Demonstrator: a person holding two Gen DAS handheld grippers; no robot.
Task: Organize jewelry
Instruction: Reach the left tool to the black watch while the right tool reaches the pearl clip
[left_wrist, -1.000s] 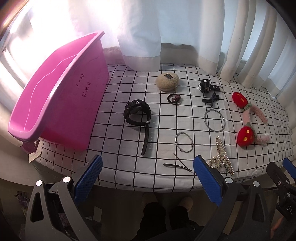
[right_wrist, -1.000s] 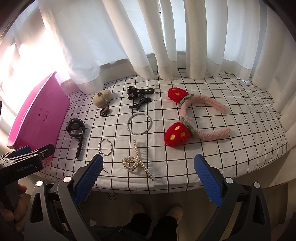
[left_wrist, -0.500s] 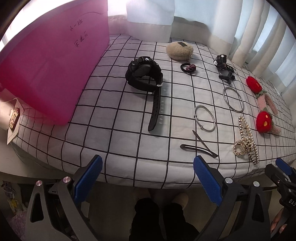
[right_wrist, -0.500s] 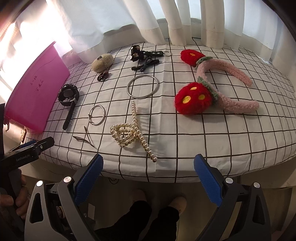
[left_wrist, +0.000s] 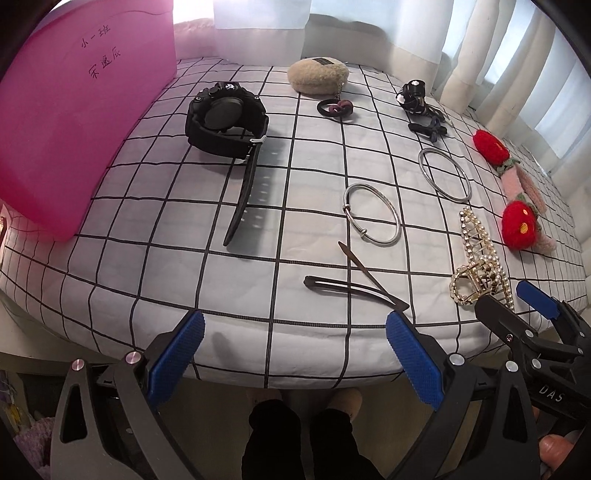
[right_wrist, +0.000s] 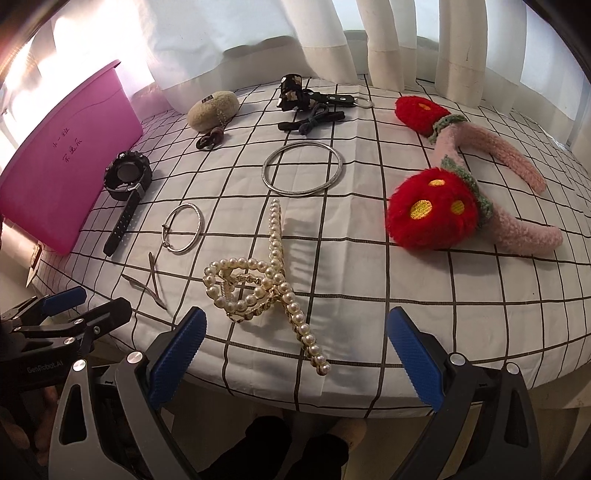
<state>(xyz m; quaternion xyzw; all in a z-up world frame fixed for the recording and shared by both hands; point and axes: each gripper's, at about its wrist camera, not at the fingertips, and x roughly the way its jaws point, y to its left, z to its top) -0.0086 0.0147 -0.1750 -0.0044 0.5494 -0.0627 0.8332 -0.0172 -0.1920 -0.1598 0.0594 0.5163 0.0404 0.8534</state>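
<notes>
Jewelry lies on a checked cloth table (left_wrist: 147, 229): a black watch (left_wrist: 226, 120), a small silver bangle (left_wrist: 373, 214), a large silver bangle (left_wrist: 445, 174), a dark hair clip (left_wrist: 356, 284), a pearl claw clip (right_wrist: 258, 284) and a red-and-pink plush headband (right_wrist: 469, 184). A pink bin (left_wrist: 74, 110) stands at the left. My left gripper (left_wrist: 295, 354) is open and empty at the front edge, just short of the hair clip. My right gripper (right_wrist: 295, 350) is open and empty at the front edge, just short of the pearl clip.
A beige plush pouch (left_wrist: 318, 77), a dark hair tie (left_wrist: 335, 108), a black keychain strap (right_wrist: 314, 98) and a black bow clip (right_wrist: 312, 120) lie at the back. White curtains (right_wrist: 258, 33) hang behind the table. The person's legs show below the table edge.
Both grippers have moved forward and down toward the table's front edge. The items now look much nearer. Both stay open and empty.
</notes>
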